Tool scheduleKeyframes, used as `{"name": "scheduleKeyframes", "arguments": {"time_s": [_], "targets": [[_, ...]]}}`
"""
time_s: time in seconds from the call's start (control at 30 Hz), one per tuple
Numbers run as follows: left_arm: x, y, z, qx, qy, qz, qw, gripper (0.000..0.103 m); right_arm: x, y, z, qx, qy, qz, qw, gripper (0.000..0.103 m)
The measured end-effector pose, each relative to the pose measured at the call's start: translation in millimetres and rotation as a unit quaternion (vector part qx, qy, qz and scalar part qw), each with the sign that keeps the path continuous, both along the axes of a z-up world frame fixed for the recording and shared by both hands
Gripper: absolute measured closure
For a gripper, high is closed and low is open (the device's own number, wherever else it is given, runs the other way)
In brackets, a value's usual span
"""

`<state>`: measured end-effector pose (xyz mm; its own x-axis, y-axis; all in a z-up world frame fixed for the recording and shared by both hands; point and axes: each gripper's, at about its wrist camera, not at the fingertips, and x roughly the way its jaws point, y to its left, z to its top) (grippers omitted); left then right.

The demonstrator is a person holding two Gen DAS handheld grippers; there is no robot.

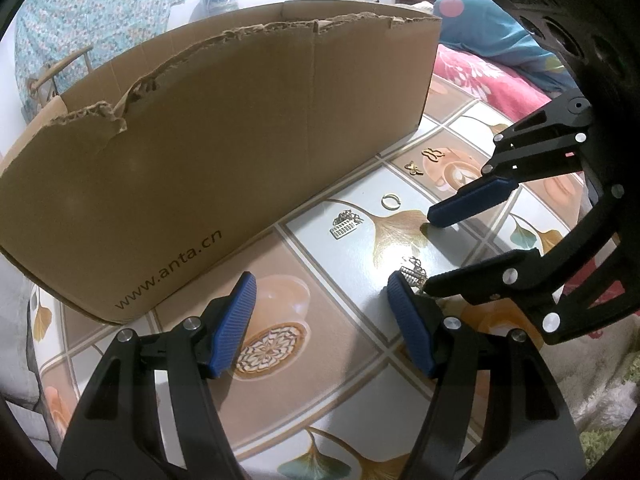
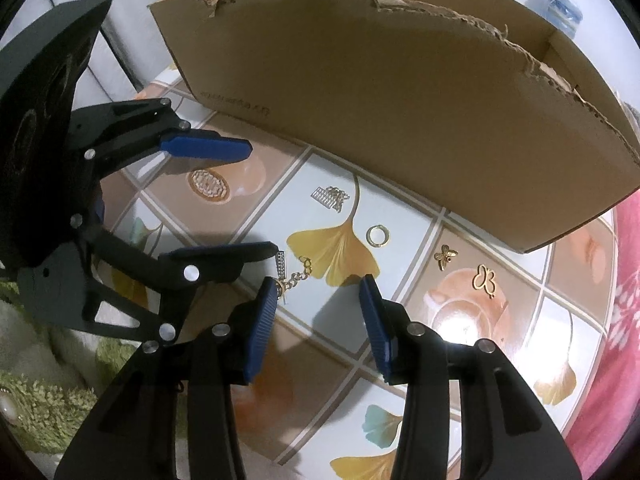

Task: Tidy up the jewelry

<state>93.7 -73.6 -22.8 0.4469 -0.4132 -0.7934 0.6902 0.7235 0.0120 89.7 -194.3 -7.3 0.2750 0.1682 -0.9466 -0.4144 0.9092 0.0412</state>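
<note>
Several jewelry pieces lie on the patterned tabletop in front of a cardboard box [image 1: 224,128]. A silver comb-shaped piece [image 1: 346,224] [image 2: 330,198], a gold ring [image 1: 389,201] [image 2: 377,236], a gold bee charm [image 1: 414,167] [image 2: 445,257] and a gold butterfly outline [image 1: 434,155] [image 2: 485,280] lie apart. A chain piece with a silver bar [image 1: 413,270] [image 2: 291,274] lies between both grippers. My left gripper [image 1: 320,320] [image 2: 262,196] is open, its right pad beside the chain. My right gripper [image 2: 320,312] [image 1: 428,254] is open, its left pad touching the chain's end.
The box [image 2: 400,92] has torn top edges and stands along the table's far side. A pink floral blanket [image 1: 492,80] and a blue cushion [image 1: 488,20] lie beyond the table. A green shaggy rug [image 2: 44,400] lies below the table edge.
</note>
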Motion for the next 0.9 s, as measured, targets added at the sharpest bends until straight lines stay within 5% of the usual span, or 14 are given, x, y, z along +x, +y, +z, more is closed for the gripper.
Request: {"name": "scheduleKeyframes", "arguments": {"time_s": [0.6, 0.9], "targets": [[9.1, 1.1, 3.8, -0.035, 0.022, -0.023, 0.9989, 0.039, -11.1, -14.2, 2.2, 0.006, -0.015, 0.026, 1.0, 0.052], [15.6, -5.2, 1.7, -0.036, 0.048, -0.073, 0.9955, 0.039, -20.6, -22.7, 2.2, 0.008, -0.023, 0.051, 0.998, 0.051]]}}
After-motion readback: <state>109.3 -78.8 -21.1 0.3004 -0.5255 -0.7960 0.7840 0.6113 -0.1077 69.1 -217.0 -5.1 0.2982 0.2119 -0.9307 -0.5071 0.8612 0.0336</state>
